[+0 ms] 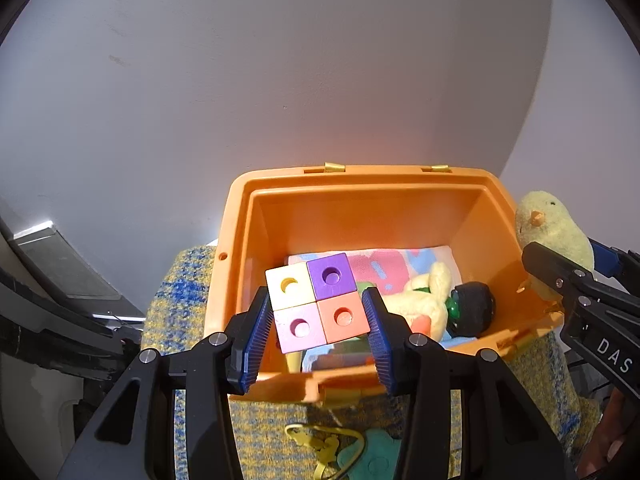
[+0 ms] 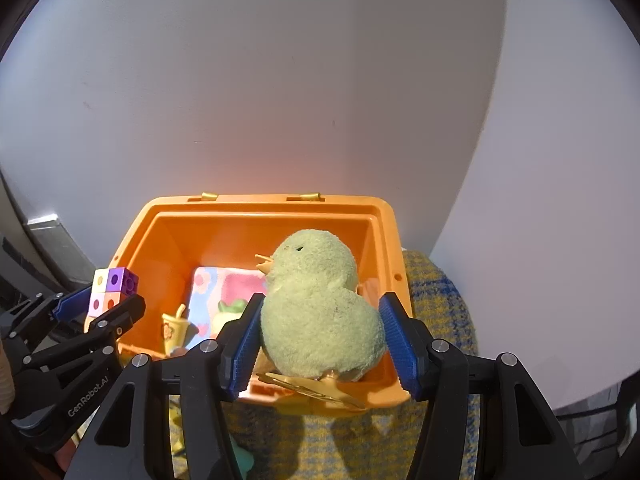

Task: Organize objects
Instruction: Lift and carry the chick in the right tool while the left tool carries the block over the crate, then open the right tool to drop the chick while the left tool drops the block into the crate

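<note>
An open orange box (image 1: 236, 248) (image 2: 384, 220) stands on a yellow-and-blue woven seat. My left gripper (image 1: 318, 322) is shut on a block of cream, purple, pink and coral cubes (image 1: 316, 300), held above the box's left part; the block also shows in the right wrist view (image 2: 110, 290). My right gripper (image 2: 320, 340) is shut on a yellow plush chick (image 2: 316, 308), held over the box's right front; the chick also shows in the left wrist view (image 1: 554, 228). Inside the box lie a patterned cloth (image 1: 384, 266), a pale plush toy (image 1: 424, 300) and a black-and-green toy (image 1: 472, 308).
A plain white wall rises behind the box. A teal toy (image 1: 372, 456) and a yellow string piece (image 1: 320, 440) lie on the woven seat (image 1: 180, 292) in front of the box. A small yellow toy cup (image 2: 174, 330) stands inside the box's left front.
</note>
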Available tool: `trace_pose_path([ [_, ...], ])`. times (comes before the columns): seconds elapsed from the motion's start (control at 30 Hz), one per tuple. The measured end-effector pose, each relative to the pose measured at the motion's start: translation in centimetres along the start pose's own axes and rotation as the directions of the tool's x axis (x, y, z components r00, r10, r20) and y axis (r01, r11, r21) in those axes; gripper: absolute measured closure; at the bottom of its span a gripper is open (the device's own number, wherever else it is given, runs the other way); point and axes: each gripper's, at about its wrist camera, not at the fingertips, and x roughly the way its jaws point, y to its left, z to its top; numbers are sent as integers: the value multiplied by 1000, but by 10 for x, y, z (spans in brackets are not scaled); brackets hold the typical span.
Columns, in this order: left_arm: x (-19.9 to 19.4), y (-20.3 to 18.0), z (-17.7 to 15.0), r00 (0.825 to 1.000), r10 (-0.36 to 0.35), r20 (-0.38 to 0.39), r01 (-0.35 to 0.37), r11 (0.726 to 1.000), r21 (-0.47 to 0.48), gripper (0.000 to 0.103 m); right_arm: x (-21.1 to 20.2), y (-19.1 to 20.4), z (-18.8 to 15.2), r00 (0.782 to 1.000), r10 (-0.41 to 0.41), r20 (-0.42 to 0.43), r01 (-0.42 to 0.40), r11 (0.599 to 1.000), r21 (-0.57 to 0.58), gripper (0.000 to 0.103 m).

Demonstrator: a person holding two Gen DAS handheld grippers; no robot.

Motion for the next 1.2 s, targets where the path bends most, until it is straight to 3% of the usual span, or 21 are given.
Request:
trace_pose_path([
  [0.3,14,2,5,1000,8,-24,-8,1000,-7,56,18,-1,2,999,8,-39,-8,1000,2,45],
  [0.4,12,3,5,1000,20,-20,-20,1000,-16,33,21,-2,1,999,4,-46,-4,1000,9,38],
  [0.47,8,5,4,999,40,-8,-40,999,-30,15,18,-2,1,999,-6,-36,6,1000,11,22],
  [0.83,-7,14,3,998,65,-5,-65,996,-59,11,12,-6,5,1000,-12,-27,12,1000,10,14],
  [1.2,-32,11,-5,997,70,17,-69,996,-57,11,-18,-8,-1,1000,-4,1,4,1000,15,13],
])
